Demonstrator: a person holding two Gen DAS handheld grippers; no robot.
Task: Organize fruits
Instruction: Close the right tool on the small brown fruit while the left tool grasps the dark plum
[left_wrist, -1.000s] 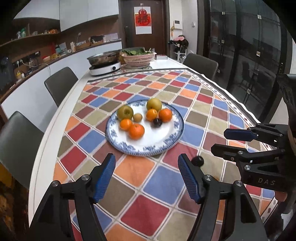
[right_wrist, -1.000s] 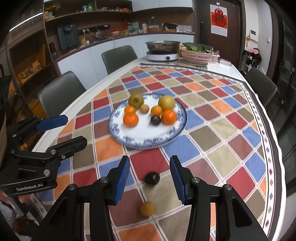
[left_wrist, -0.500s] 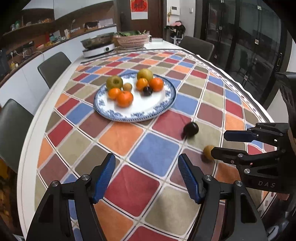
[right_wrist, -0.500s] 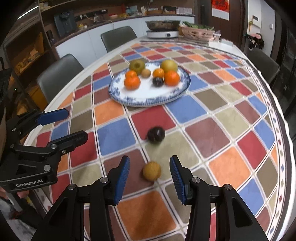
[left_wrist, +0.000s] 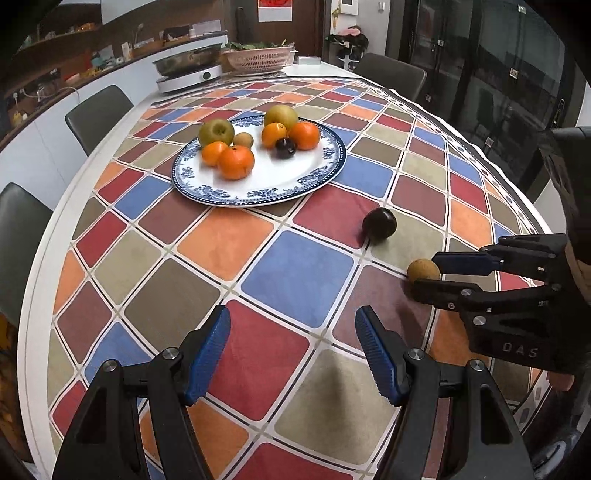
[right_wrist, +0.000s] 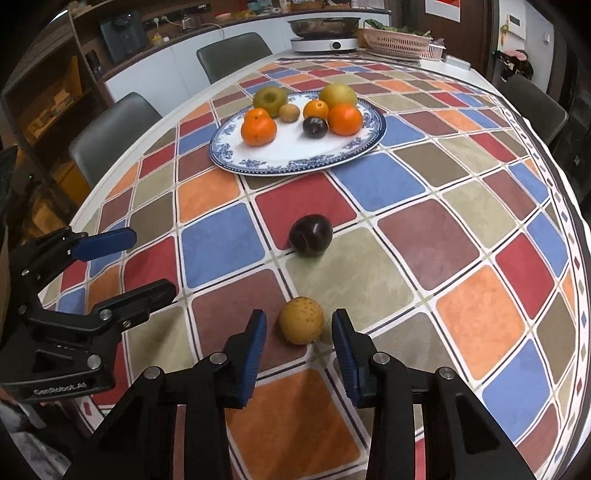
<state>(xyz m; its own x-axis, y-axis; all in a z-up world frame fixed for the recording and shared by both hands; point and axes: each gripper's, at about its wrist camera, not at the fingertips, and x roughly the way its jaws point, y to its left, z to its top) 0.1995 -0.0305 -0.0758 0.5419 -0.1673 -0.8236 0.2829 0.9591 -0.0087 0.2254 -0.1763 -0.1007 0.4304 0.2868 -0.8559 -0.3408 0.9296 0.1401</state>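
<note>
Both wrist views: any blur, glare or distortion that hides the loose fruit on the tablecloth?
Left wrist view: fisheye bends the table edge and darkens the corners; the dark plum is sharp, and the right gripper partly covers the small brown fruit. Right wrist view: same bending; that fruit is crisp between open jaws that have just been closing; no glare, soft shadows.

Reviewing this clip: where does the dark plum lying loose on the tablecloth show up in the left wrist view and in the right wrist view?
Left wrist view: the loose dark plum lies right of centre, below and right of the plate.
Right wrist view: the loose dark plum sits near the middle, below the plate.
Shared landmark: the blue-rimmed plate of fruit; also the small brown fruit, on the near side of the plum in both.
</note>
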